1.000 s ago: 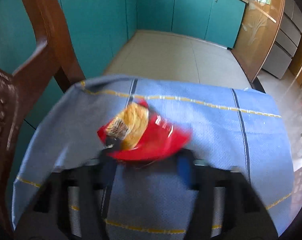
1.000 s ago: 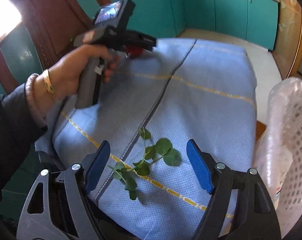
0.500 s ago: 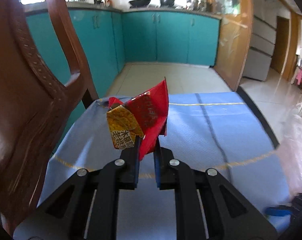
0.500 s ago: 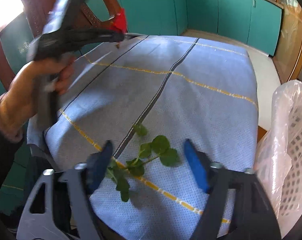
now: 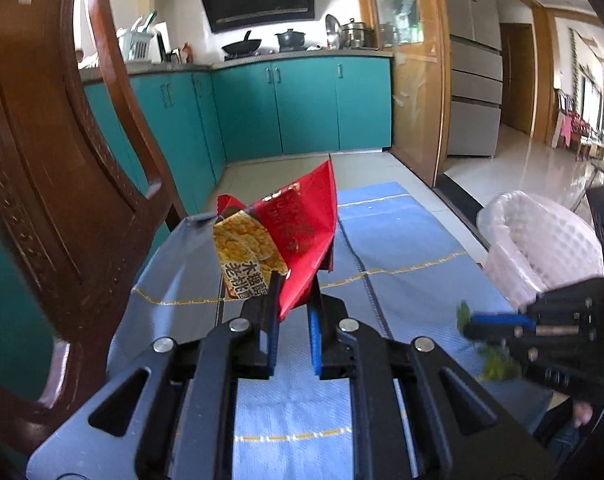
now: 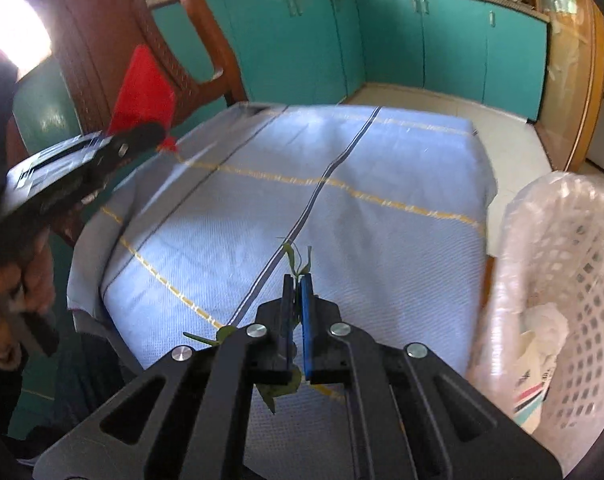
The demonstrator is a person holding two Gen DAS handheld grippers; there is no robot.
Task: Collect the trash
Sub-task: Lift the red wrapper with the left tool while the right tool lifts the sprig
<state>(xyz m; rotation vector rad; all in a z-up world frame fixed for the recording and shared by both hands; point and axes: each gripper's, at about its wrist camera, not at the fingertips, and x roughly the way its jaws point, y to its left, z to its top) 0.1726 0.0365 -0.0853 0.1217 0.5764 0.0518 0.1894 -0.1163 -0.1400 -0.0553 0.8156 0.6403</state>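
The left tongs pinch the lower edge of a red snack wrapper, which stands up above the blue pads with a yellow printed flap hanging toward the left. The wrapper is held clear above the worktop, which is covered with a light blue cloth crossed by yellow lines and dark stripes. In the right wrist view the same wrapper shows at the far left, held in the air ahead of a carved wooden chair, with the person's left hand wrapped around the tool's handle.

The right tongs have just been closing and now stand pressed together on a leafy green sprig; thin stems and narrow leaves poke out past the blue pads, and more leaves hang below and to the left of the black frame. The sprig is just above the cloth, near the dark centre stripe. From the left wrist view the right tongs appear at the right edge, with green leaves blurred around their tip.

A white lattice basket lined with clear plastic stands just beside the right edge of the worktop, with some crumpled paper and packaging already inside. Teal cabinets run along the far walls, and pots and a pan sit on the counter above them
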